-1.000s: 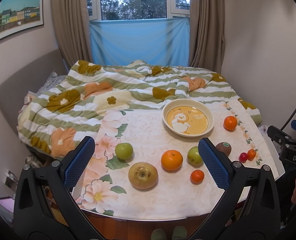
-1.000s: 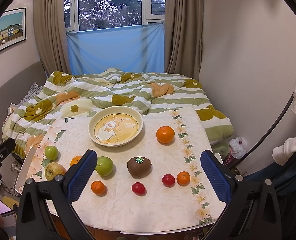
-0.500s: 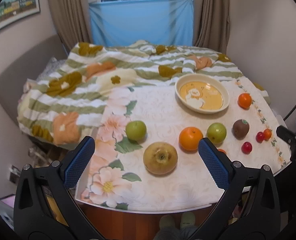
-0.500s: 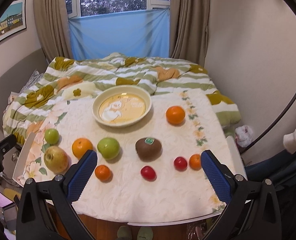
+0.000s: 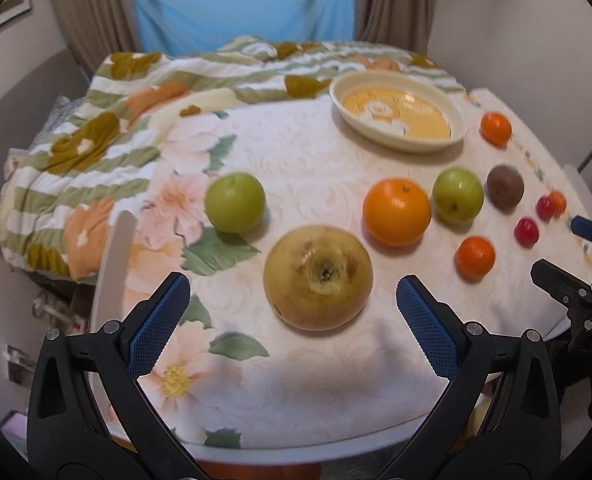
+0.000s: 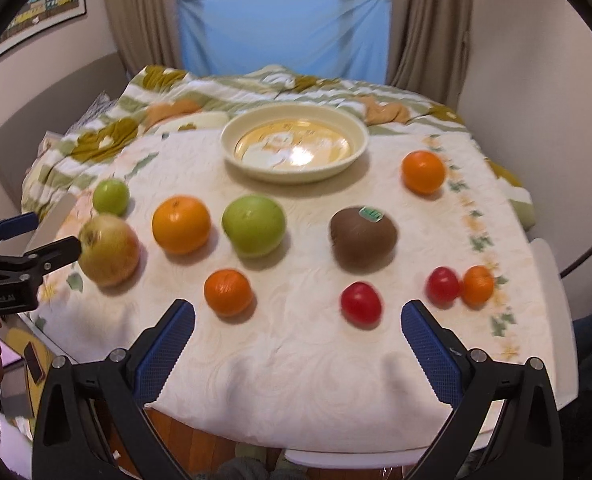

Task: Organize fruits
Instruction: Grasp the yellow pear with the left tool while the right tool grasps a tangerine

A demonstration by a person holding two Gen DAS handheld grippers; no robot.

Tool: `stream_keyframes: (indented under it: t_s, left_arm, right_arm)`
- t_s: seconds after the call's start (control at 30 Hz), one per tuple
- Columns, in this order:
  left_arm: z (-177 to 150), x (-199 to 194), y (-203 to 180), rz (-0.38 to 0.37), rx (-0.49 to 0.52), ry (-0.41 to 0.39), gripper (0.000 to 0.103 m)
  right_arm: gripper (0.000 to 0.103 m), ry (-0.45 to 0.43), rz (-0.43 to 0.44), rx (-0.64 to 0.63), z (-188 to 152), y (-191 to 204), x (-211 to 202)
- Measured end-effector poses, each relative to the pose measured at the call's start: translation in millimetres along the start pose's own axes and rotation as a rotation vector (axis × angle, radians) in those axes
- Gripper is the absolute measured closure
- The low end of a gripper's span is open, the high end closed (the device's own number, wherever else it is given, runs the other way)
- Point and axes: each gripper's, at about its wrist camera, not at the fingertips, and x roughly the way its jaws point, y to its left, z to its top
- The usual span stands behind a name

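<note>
Holding both tongs wide open and empty, I have my left gripper (image 5: 292, 312) low over the table's near edge with the big yellow-brown russet apple (image 5: 318, 278) lying just ahead, between its blue pads. My right gripper (image 6: 298, 332) hovers in front of the small orange mandarin (image 6: 228, 292) and the red cherry tomato (image 6: 361, 303), touching neither.

All the fruit sits loose on the white embossed tablecloth (image 6: 296, 360); the cream shallow bowl with the cartoon print (image 5: 454, 114) at the far side holds nothing yet.

I judge the apple the riskiest pick: it is round, wide and fills much of the gap, so closing off-centre could squirt it toward the near edge. A clumsy lift might also knock the large orange (image 5: 396, 211) just beside it, and the cloth may drag or bunch.

From my right camera I see the brown kiwi with its green sticker (image 6: 363, 238) clearly, plus my other tong's tip close to the apple's side. From my left camera I see the apple's stem hollow facing up and how it sits between the pads, which my right view cannot tell.
</note>
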Motion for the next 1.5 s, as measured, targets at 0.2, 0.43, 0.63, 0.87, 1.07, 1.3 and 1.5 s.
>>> stream_keyframes:
  t_s: [0.2,0.43,0.63,0.87,1.07,1.3,1.5]
  left_arm:
    - [-3.2,26.2,-4.7,-0.024,0.034,0.047,0.000]
    - [0.2,43.4,-11.5,-0.048,0.058,0.081,0.000]
    - [1.6,57.6,-16.9,-0.055,0.084,0.127,0.019]
    - [0.8,57.8,-13.7,-0.072,0.070,0.131,0.020]
    - [-3.2,54.6,-7.6,-0.053,0.065,0.137,0.020]
    - [-9.1,49.8,4.9,-0.042,0.034,0.137,0.020]
    - [-8.9,40.4,13.1,-0.046,0.009,0.124,0.020]
  right_arm:
    - [0.003,0.033,0.035,-0.019,-3.0,8.9,25.2]
    - [0.020,0.091,0.091,-0.043,-4.1,17.6,49.2]
    - [0.033,0.111,0.124,-0.054,-1.6,23.7,60.1]
    - [0.039,0.111,0.131,-0.071,1.5,30.7,62.7]
    - [0.048,0.103,0.118,-0.082,4.6,35.6,64.6]
    - [0.069,0.094,0.118,-0.115,7.3,43.7,65.2]
    - [0.069,0.063,0.111,-0.119,13.8,46.7,53.9]
